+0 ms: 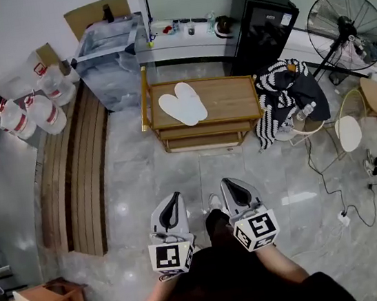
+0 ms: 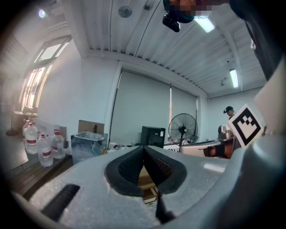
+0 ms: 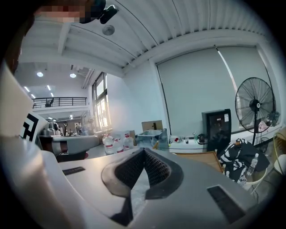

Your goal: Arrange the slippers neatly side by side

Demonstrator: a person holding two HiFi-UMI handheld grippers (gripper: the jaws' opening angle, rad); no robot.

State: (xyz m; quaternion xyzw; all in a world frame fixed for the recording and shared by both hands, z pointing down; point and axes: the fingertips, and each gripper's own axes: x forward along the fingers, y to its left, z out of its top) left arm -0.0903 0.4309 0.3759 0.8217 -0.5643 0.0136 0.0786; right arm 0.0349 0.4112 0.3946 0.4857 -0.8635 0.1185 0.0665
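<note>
Two white slippers (image 1: 182,104) lie side by side, touching, on the left part of a low wooden table (image 1: 230,99) in the head view. Both grippers are held close to the person's body, well short of the table, over the grey tiled floor. The left gripper (image 1: 174,198) (image 2: 144,147) is shut with nothing between its pads. The right gripper (image 1: 229,184) (image 3: 144,150) is likewise shut and empty. In the right gripper view the table top (image 3: 203,157) shows ahead; the slippers cannot be made out in either gripper view.
Wooden slat benches (image 1: 74,176) run along the left, with water bottles (image 1: 30,109) and a clear bin (image 1: 109,56) behind. A striped garment (image 1: 282,95) hangs on a stool right of the table. A fan (image 1: 347,19), a black cabinet (image 1: 261,25) and floor cables (image 1: 341,194) stand at the right.
</note>
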